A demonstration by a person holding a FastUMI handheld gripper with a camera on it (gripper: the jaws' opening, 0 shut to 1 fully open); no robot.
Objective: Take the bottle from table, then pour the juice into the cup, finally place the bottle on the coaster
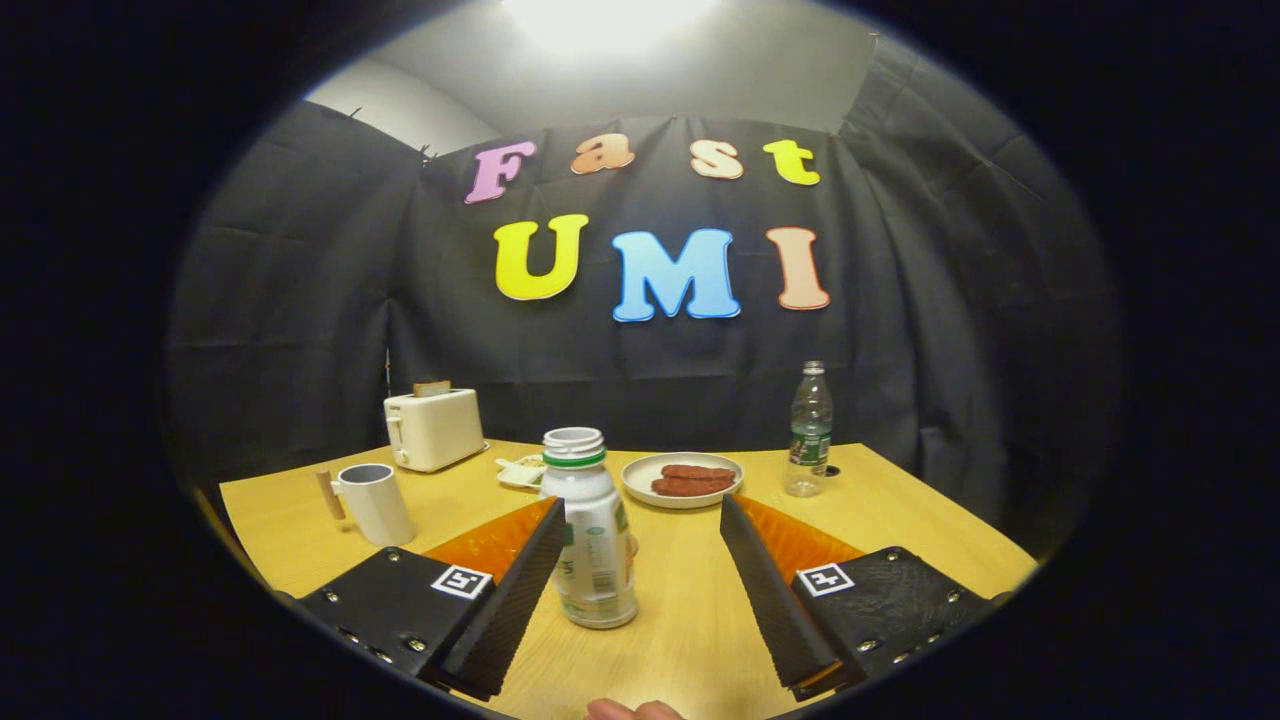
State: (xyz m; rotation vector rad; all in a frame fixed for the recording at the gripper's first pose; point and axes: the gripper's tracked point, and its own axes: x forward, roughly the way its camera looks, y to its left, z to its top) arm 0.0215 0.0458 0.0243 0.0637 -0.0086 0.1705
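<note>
We are holding the gripper (pixel 640 520) with its fingers spread wide open around the uncapped bottle (pixel 592 545), which is standing low in the centre, hugging the left finger. Closing off-centre risks tipping it and spilling juice before reaching the cup (pixel 375 503) at lower left.

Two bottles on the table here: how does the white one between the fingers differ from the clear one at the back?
The white bottle is opaque, short and wide; the clear bottle is see-through, taller and slimmer. The white bottle has no cap, its wide mouth open; whether the clear bottle is capped I cannot tell. The white bottle stands between the gripper's open fingers, close to the left one; the clear bottle stands far beyond them, beside the plate of sausages. Both are upright on the table.
</note>
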